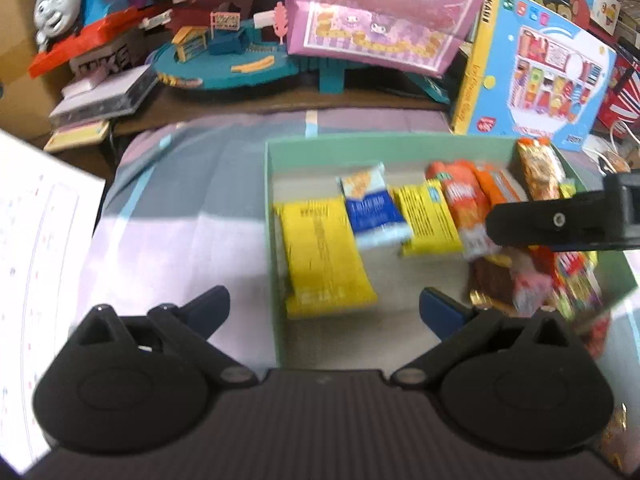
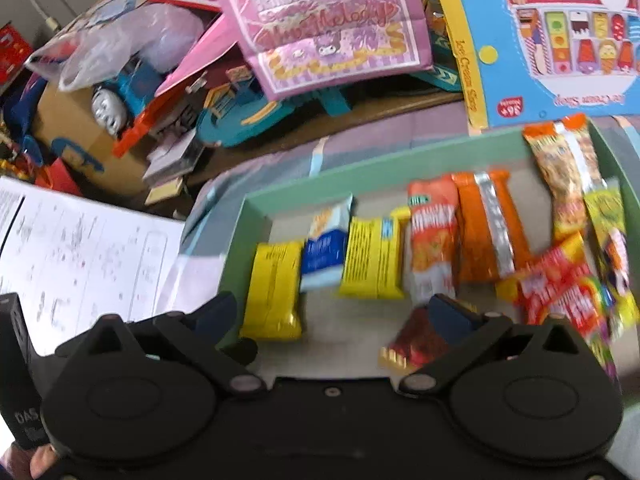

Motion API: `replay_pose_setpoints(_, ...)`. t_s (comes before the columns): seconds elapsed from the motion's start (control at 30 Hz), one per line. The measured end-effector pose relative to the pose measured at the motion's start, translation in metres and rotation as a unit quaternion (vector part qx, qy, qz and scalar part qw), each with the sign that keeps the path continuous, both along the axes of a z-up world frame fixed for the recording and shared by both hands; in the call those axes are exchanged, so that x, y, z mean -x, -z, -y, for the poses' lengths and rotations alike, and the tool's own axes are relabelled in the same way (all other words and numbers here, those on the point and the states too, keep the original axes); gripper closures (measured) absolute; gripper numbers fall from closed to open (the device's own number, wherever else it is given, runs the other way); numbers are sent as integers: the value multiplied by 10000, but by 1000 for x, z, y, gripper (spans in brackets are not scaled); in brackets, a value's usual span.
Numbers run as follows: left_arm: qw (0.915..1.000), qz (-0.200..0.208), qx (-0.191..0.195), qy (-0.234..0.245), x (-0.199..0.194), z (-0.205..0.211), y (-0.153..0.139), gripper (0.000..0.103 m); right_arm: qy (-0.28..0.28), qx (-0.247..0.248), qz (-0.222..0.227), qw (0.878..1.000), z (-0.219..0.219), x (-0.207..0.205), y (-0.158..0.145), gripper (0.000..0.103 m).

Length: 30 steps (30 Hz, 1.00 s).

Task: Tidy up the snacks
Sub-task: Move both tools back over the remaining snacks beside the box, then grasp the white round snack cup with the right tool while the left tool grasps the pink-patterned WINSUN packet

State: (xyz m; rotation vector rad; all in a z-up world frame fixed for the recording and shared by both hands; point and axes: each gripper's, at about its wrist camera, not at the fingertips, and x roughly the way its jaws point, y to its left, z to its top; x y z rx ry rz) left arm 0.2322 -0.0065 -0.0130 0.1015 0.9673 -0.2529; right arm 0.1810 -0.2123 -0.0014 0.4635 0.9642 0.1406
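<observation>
You are holding both grippers over the green box, and both are standing wide with nothing between the fingers. Your left gripper is hanging above the near yellow packet, close to the box's left wall. Your right gripper is hovering just above a red-brown wrapped sweet. The snacks are lying in a row inside: blue-and-white packet, second yellow packet, orange packets.

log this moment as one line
left gripper open, empty | right gripper open, empty | snacks in green box
</observation>
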Motion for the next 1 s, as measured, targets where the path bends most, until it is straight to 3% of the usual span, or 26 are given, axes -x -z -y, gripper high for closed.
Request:
replay_pose_setpoints(0.27,9995,-251,176,39,68,-13,10,0,-174,25,-96,9998,-8,63,1,0)
replay_pose_setpoints(0.57,9978,-582,-56,310,114,-3,40,0,-327,95,-421,9985,-17,115,27,1)
replay_pose_setpoints(0.73,9970,-673,-73,373,122,2,48,0,-254,-71,-688,9973,-20,122,44,22)
replay_pose_setpoints(0.9,9963,-754,-93,389,124,3,53,0,-222,-52,-865,9960,-25,125,58,29)
replay_pose_setpoints(1.0,9958,-818,-84,400,123,4,57,0,-229,-52,-895,9957,-27,129,64,46)
